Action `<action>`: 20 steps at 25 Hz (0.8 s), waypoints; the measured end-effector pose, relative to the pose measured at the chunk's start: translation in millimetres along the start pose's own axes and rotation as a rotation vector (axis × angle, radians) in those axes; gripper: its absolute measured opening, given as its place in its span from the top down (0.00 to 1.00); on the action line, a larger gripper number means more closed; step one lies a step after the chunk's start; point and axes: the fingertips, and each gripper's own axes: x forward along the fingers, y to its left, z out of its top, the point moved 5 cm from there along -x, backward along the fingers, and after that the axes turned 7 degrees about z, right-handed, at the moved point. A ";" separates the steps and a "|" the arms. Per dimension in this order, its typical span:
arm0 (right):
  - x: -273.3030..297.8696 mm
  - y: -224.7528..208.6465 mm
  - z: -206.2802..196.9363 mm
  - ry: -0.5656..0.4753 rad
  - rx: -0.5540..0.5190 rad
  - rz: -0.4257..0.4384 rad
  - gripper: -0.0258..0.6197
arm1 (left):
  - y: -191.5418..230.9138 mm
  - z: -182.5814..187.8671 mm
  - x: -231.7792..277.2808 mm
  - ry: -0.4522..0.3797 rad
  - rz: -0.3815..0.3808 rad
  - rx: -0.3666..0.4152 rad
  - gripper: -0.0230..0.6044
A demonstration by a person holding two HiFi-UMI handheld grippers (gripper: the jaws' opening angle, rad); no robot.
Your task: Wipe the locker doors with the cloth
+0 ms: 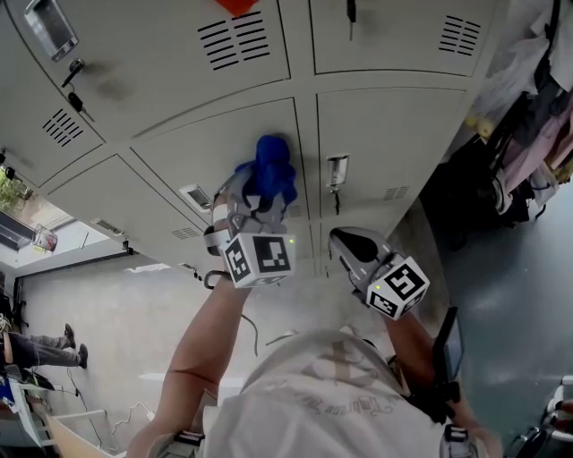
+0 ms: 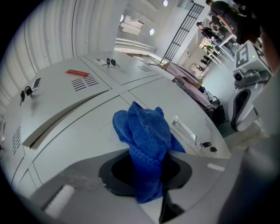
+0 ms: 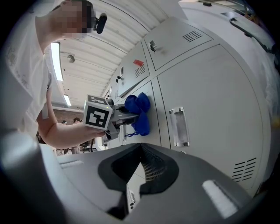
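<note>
My left gripper (image 2: 146,183) is clamped on the cloth (image 2: 146,131). It grips low on the bunched tail, so most of the blue wad stands out past the jaws and fabric, not plastic, meets the metal. My arm is stretched out to put the wad at the door (image 1: 206,152) in the middle row, near that door's right edge and just beside the seam. From the right gripper view the cloth looks to be against the panel, though I cannot be sure it touches.

My right gripper (image 3: 140,151) has its jaws together on nothing. I hold it lower and off to the right, apart from the lockers. There it is clear of the wiping path, and its camera takes in the cloth from the side.

Just past the seam, the next door's handle (image 1: 337,168) stands proud, with a key (image 1: 337,202) hanging under it. I judge that to be the one thing to steer the wad round, or it will snag.

Farther on are the other doors with their vents (image 1: 235,40) and a red tag (image 1: 237,5). None of them has the cloth on it, so I reckon most of the wiping is still to do.
</note>
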 end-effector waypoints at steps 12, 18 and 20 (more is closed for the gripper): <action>-14.2 -11.8 3.9 0.007 0.010 -0.006 0.95 | -30.1 21.9 13.3 0.011 -0.081 -0.007 0.78; -17.3 -13.2 5.3 -0.003 0.014 -0.010 0.95 | -47.2 12.5 13.4 0.062 -0.175 -0.029 0.78; -17.8 -12.7 3.8 -0.002 0.020 -0.007 0.95 | -51.4 14.2 10.2 0.050 -0.177 -0.022 0.78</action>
